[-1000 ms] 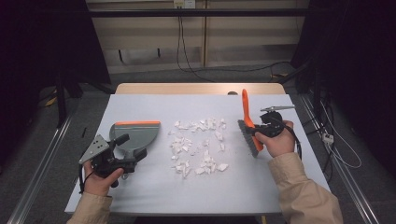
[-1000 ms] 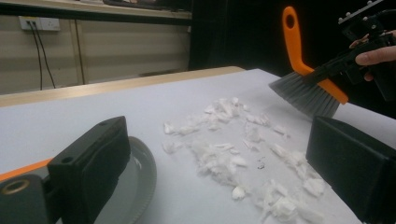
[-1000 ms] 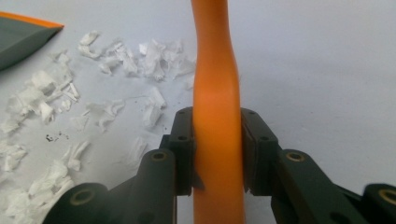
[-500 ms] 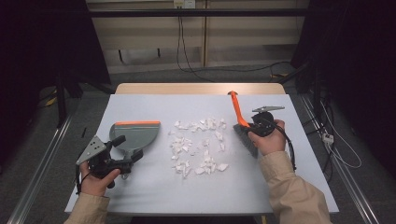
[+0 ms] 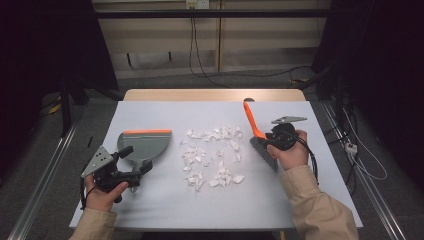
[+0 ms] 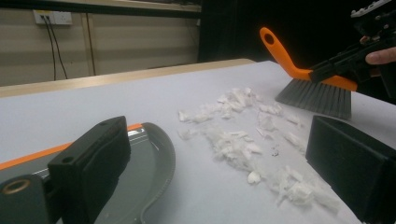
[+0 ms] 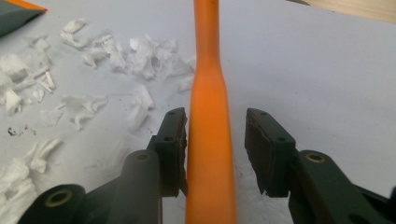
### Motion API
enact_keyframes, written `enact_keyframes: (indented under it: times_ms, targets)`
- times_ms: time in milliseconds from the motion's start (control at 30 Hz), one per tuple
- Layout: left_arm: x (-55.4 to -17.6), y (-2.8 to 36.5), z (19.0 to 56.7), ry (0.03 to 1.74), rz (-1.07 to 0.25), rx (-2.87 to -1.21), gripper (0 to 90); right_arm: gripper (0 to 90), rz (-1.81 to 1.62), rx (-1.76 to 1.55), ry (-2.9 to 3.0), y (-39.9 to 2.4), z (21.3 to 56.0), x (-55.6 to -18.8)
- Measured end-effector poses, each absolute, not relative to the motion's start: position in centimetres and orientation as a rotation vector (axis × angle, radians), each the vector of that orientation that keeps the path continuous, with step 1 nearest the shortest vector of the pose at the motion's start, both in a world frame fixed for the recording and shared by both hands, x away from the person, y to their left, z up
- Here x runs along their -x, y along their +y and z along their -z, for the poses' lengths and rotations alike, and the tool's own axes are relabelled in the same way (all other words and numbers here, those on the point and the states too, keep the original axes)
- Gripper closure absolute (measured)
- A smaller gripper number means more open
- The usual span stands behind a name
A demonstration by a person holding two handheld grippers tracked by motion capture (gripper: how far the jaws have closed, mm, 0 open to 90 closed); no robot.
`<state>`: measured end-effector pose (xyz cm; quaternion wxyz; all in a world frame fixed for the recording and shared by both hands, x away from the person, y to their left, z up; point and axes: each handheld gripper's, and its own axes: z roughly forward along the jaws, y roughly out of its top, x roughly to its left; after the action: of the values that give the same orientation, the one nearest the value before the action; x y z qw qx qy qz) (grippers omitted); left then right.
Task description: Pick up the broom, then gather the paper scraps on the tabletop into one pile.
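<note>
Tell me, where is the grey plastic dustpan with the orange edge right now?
In the high view the grey plastic dustpan with the orange edge lies on the table's left side, just left of the white paper scraps and just beyond the left gripper.

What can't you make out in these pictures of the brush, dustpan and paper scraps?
- Brush bristles: cut off by the bottom edge of the right gripper view.
- Dustpan handle: high view, hidden under the left tool.
- Dark specks among the paper scraps: left gripper view, too small to identify.
- Right tool: one pad's contact hidden by the brush handle.

Left gripper (image 5: 131,161) fingers apart and low, right gripper (image 5: 267,142) fingers just opening
</note>
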<state>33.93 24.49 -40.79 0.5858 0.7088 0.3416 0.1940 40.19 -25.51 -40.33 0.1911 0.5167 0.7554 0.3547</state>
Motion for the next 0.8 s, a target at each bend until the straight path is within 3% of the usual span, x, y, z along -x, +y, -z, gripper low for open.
enact_keyframes:
  times_ms: [533, 667, 800]
  targets:
    - [-34.2, 24.6, 40.7, 0.794, -0.457, -1.64, 6.2, 58.2, -0.946, -1.454, 2.181, -25.2, 40.6, -39.6]
    - [-34.5, 24.6, 40.8, 0.794, -0.451, -1.643, 6.2, 61.3, -0.931, -1.455, 2.189, -24.9, 40.7, -39.7]
    - [-34.5, 24.6, 41.0, 0.794, -0.447, -1.652, 6.2, 70.9, -0.89, -1.462, 2.205, -24.9, 41.1, -39.8]
